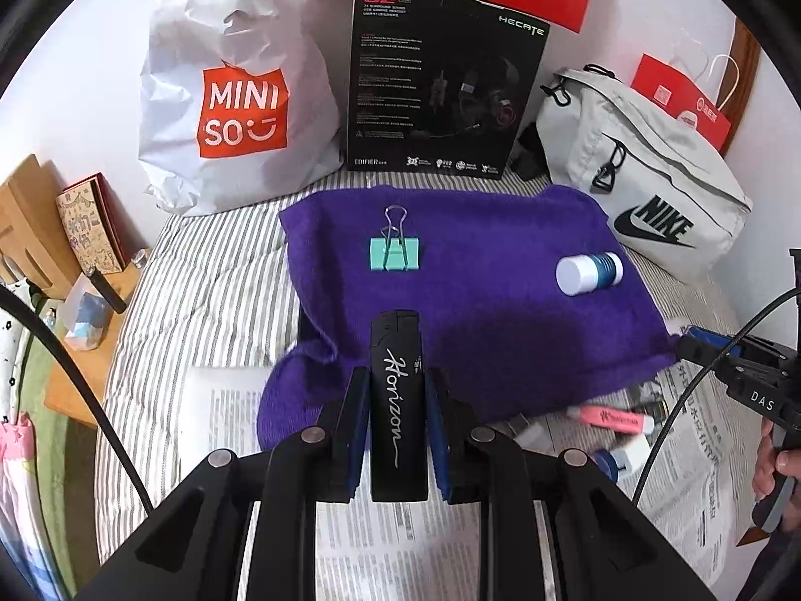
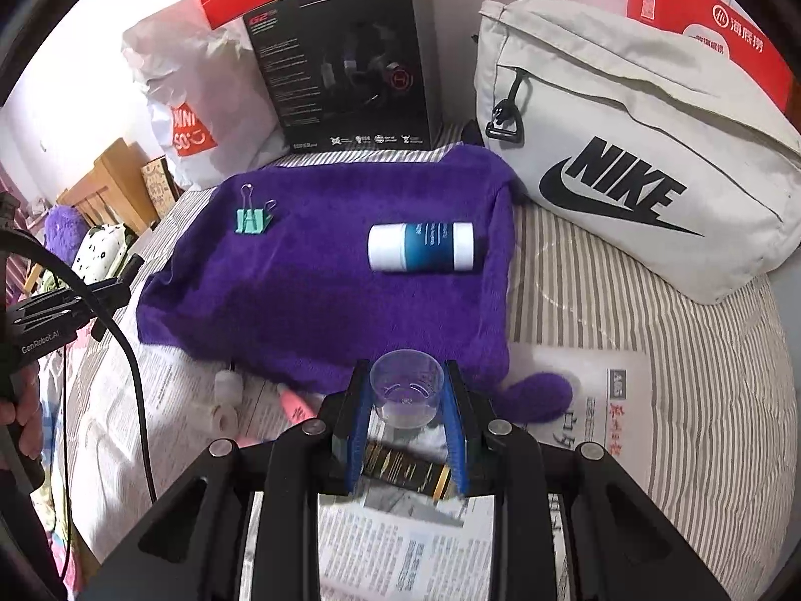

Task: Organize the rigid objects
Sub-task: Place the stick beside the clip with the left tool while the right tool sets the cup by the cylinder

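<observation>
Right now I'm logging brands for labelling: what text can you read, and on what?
"Horizon": black lighter in left gripper
"MINISO": white plastic bag
"HECATE", "G2", "EDIFIER": black box; its small print is unreadable
"NIKE": grey pouch
"DAS": right gripper, seen from the left
Newspaper print: too small
</observation>
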Demonstrator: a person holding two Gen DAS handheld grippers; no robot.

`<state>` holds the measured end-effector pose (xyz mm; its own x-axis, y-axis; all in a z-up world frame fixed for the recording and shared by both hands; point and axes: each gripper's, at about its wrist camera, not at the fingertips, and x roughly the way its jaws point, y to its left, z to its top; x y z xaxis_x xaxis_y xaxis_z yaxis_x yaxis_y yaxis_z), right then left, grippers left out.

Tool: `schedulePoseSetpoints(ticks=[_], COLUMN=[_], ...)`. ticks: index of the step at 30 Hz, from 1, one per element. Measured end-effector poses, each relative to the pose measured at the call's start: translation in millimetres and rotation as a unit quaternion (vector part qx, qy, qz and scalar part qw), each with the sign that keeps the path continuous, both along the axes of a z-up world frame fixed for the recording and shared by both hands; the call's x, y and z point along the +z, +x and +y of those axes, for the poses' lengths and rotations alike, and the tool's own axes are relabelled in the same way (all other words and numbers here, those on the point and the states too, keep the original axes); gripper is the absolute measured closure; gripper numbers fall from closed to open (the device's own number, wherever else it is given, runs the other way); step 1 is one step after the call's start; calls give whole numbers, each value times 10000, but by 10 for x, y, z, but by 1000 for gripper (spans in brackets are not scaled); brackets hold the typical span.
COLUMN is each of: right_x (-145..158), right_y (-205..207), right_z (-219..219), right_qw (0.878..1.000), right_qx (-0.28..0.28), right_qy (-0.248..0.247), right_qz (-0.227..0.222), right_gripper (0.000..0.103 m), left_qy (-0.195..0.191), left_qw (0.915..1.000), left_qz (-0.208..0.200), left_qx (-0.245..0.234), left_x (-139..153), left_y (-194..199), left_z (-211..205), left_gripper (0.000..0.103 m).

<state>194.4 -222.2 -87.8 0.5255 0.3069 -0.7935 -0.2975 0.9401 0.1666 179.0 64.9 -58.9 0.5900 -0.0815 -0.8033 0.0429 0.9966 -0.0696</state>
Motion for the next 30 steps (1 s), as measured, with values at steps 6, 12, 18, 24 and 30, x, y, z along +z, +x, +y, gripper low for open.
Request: schedulePoseSetpoints(ticks=[6, 12, 18, 24, 30], right_x=[-54, -178, -369, -485, -544], right_y=[260, 549, 756, 851, 868], right_z=[20, 107, 213, 287, 395], right_qw=[10000, 9998, 9995, 9992, 9983], right_qx=[-35, 4, 51, 107, 253], right_qy=[-55, -149, -265, -322, -493], right_qz=[37, 93, 173, 206, 153], right_gripper=[76, 76, 76, 76, 76], left_qy=[7, 8, -45, -48, -21], left_qw=[10000, 9998, 9995, 9990, 9986], left_qz=[84, 205, 316, 436, 534], left_qx=[-9, 1, 12, 54, 60], left_x=[-90, -226, -328, -435, -526], left_y=[223, 429, 605, 751, 858], left_z=[-19, -42, -7, 22, 17], left_gripper=[82, 82, 82, 82, 82])
